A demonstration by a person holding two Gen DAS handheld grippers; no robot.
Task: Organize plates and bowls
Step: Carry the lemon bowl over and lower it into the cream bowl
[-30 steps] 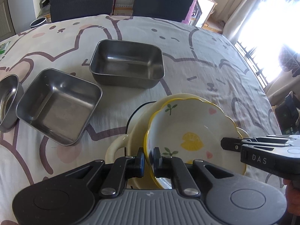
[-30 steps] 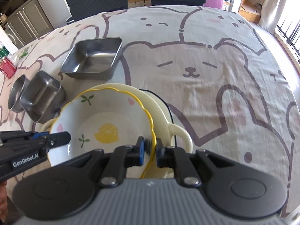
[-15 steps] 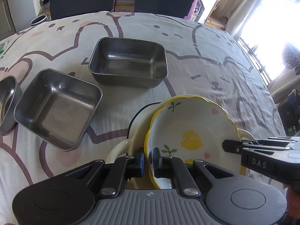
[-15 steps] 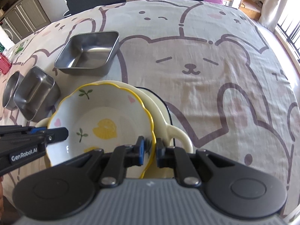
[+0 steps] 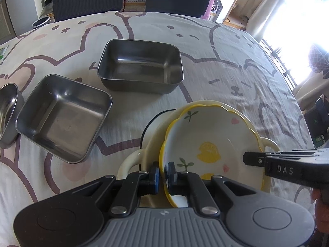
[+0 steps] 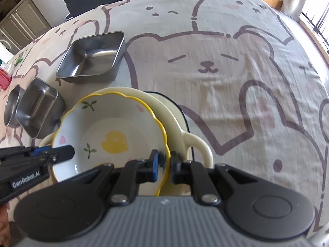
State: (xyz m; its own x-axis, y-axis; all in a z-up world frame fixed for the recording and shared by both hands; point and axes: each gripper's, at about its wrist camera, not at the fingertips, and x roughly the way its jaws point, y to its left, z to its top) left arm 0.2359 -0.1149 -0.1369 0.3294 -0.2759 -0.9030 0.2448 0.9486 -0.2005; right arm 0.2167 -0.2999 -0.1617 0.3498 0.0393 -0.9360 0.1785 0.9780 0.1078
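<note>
Between both tongs | lemon bowl point(image 5: 209, 144) rim pinched | above cream dish point(image 6: 176, 123)

We see the yellow-rimmed bowl point(image 5: 209, 142), pinched at opposite rims by the left gripper point(image 5: 163, 174) and right gripper point(image 6: 164, 164), sit lower than before over the cream two-handled dish point(image 6: 174, 121).
</note>
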